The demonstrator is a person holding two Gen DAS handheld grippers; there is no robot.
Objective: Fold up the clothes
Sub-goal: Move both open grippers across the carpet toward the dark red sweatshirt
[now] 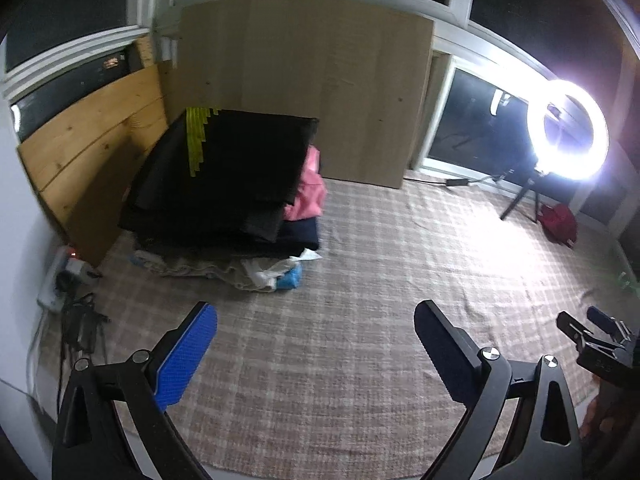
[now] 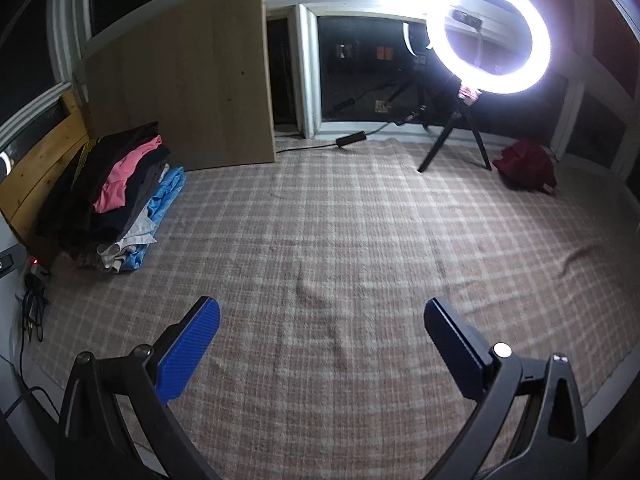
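Note:
A pile of folded clothes [image 1: 224,184] sits at the far left of the checked rug [image 1: 360,320], with a black garment on top, pink [image 1: 308,192] and blue pieces showing at its side. The pile also shows in the right wrist view [image 2: 116,196]. A crumpled dark red garment [image 1: 560,224] lies at the far right, also seen in the right wrist view [image 2: 524,164]. My left gripper [image 1: 316,320] is open and empty above the bare rug. My right gripper [image 2: 320,316] is open and empty above the rug [image 2: 340,240]; it shows at the right edge of the left wrist view [image 1: 592,328].
A bright ring light on a tripod [image 2: 488,36] stands at the far right by the windows. A tall wooden board [image 1: 312,88] leans on the back wall, pine boards [image 1: 92,144] at the left. A power strip and cables [image 1: 60,280] lie at the rug's left edge.

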